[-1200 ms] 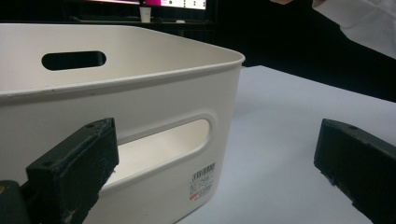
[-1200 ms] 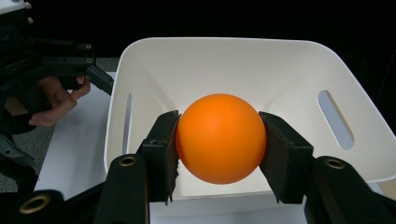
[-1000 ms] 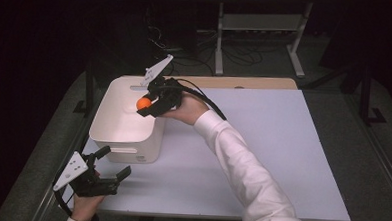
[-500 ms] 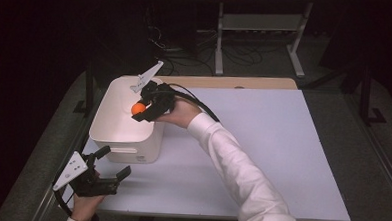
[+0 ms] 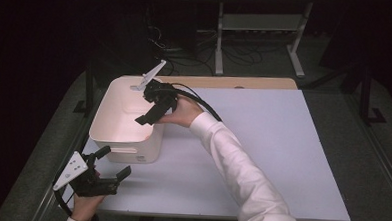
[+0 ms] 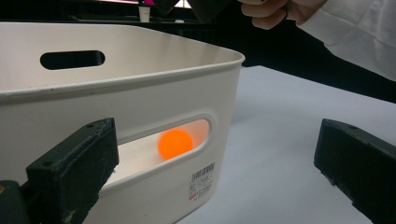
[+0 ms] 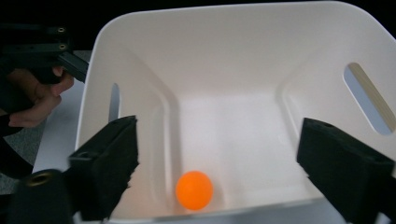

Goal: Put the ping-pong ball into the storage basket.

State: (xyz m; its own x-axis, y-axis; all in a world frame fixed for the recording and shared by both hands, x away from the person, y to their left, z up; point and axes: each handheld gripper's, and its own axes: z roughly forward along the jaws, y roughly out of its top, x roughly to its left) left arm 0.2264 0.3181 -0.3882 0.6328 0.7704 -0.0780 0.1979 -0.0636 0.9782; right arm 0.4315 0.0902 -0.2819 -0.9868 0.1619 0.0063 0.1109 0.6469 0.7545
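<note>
In the high view, a smooth cream-white plastic bin with rounded corners and slotted handles sits at about nine o'clock on a matte pale-grey rectangular surface, which has a light wooden strip along its far edge. Around it the room is dark, with grey flooring, a white metal frame stand at twelve o'clock and loose cables on the floor near it. The right tongs, black with a grey three-cornered plate on top, hang over the bin's far right rim, held by a hand in a white sleeve that reaches in from five o'clock. The left tongs rest at seven o'clock, just in front of the bin's near wall, jaws spread and holding nothing. In the left gripper view, the two black foam-faced jaws stand wide apart with nothing between them; the glossy orange ball shows through the oval handle slot of the bin's near wall, beyond the left-hand jaw, lying on the bin floor. A small printed label sits below the slot. In the right gripper view, the jaws are likewise wide open and empty, looking down into the bin; the ball lies on the bin's smooth floor at six o'clock, below and between the two jaws, nearer the left-hand one and touching neither.
</note>
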